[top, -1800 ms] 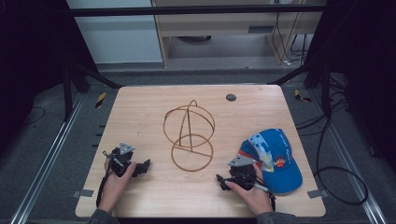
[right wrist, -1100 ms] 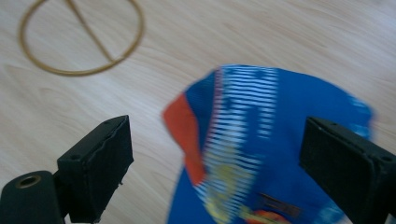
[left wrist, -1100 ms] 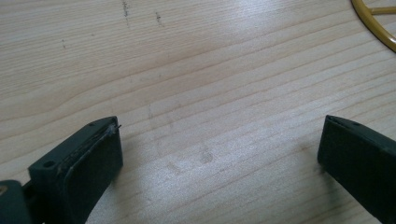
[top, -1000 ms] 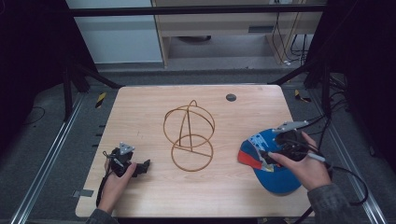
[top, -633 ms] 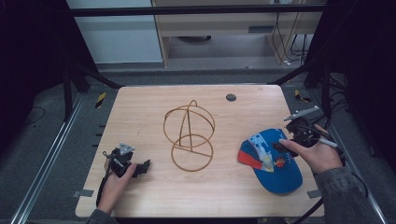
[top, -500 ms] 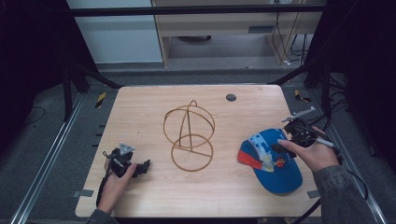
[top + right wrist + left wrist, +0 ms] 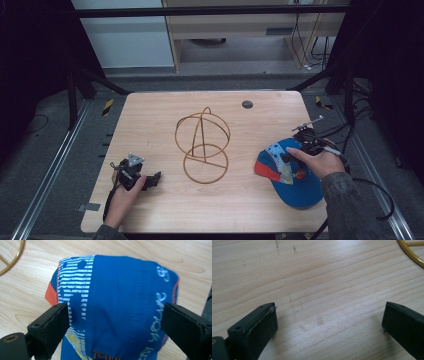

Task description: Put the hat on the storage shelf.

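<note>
A blue cap (image 7: 300, 182) with white stripes and an orange edge lies at the table's right front. My right gripper (image 7: 301, 146) hovers over its far part, open. In the right gripper view the cap (image 7: 112, 290) spreads beneath and between the two black jaws of the right gripper (image 7: 115, 322), which stand wide apart; I cannot tell whether they touch the cloth. My left gripper (image 7: 150, 179) rests at the left front of the table, held by a hand. In its own view the left gripper (image 7: 329, 322) is open over bare wood.
A gold wire stand (image 7: 202, 145) of rings and rods rises at the middle of the wooden table (image 7: 150, 120); its base ring (image 7: 409, 252) shows in the left gripper view. A small dark disc (image 7: 247, 104) sits near the far edge. Dark frame posts flank the table.
The right gripper left the table's front beside the cap, swung out past the right edge, then came back in over the cap. The left gripper stayed put.
</note>
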